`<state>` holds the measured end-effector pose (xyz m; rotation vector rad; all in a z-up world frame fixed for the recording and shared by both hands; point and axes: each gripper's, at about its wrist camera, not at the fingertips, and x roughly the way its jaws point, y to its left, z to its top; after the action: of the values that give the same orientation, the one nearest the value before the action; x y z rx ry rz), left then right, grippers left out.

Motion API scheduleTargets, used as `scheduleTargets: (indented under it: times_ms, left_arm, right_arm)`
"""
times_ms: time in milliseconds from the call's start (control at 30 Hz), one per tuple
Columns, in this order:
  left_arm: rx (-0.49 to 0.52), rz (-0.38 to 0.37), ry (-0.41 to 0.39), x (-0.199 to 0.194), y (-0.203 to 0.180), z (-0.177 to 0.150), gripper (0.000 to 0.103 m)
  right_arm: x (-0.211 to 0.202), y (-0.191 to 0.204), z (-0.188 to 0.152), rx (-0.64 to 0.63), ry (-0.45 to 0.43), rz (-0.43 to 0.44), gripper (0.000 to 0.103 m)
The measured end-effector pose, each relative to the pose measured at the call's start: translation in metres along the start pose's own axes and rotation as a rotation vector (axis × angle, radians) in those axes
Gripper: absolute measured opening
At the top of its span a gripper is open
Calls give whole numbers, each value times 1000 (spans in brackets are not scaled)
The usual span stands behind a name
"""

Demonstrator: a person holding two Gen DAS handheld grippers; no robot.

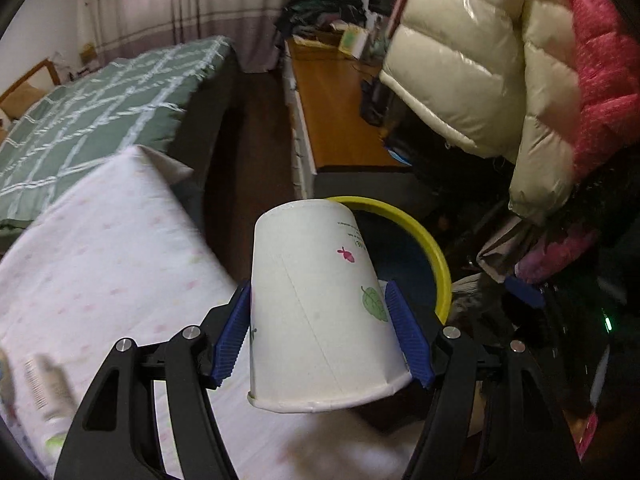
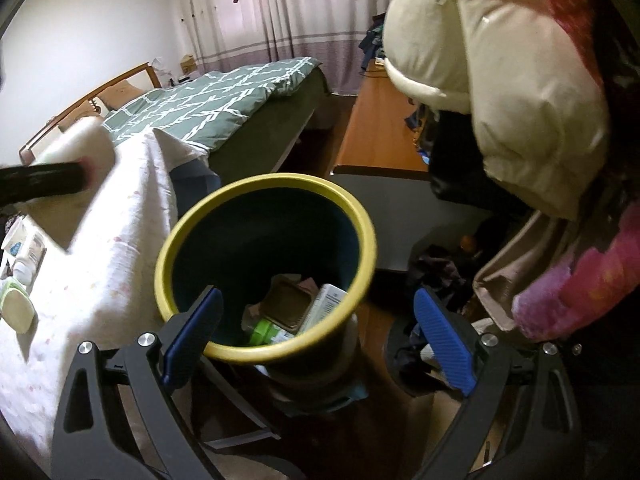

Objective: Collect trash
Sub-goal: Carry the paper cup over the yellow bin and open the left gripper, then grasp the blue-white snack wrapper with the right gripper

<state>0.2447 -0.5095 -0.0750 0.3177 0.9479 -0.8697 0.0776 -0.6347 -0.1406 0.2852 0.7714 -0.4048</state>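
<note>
Beside the worktop [image 1: 120,248] under its pale cloth stands the yellow-rimmed bin [image 2: 264,264], already holding cartons, with the right tool [image 2: 318,334] spread empty just above its near rim, while the left tool [image 1: 318,316] pinches an upturned paper cup [image 1: 316,308] between its blue pads, near the bin's rim.

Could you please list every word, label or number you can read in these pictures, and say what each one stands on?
None can be read.
paper cup: a small line of print near its base, too small to read.
white carton in the bin: dark print, blurred.
white bottle on the cloth: print smeared by blur.
pack at the table's left edge: blue mark, unreadable.
</note>
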Motion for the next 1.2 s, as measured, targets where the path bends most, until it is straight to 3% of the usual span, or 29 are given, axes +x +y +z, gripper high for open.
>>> scheduleTargets:
  times_ms: [333, 467, 567, 667, 833, 1067, 1200]
  left_arm:
    - [-2, 29, 49, 80, -28, 20, 70]
    - [-13, 37, 38, 89, -28, 22, 87]
    - [-35, 23, 23, 83, -23, 23, 87]
    - [-56, 2, -17, 57, -17, 21, 87]
    - [-84, 19, -163, -16, -4, 1, 92]
    - [-134, 74, -291, -108, 30, -58, 94]
    - [-200, 146, -367, -160, 62, -106, 97]
  right_arm:
    - [9, -24, -9, 32, 20, 4, 92]
    - [11, -26, -10, 39, 25, 2, 92]
    - [11, -25, -10, 38, 28, 2, 92]
    - [9, -22, -10, 36, 27, 4, 92]
    - [6, -11, -10, 22, 26, 18, 92]
    - [-4, 18, -6, -28, 18, 42, 92]
    - [-12, 37, -2, -54, 9, 60, 92]
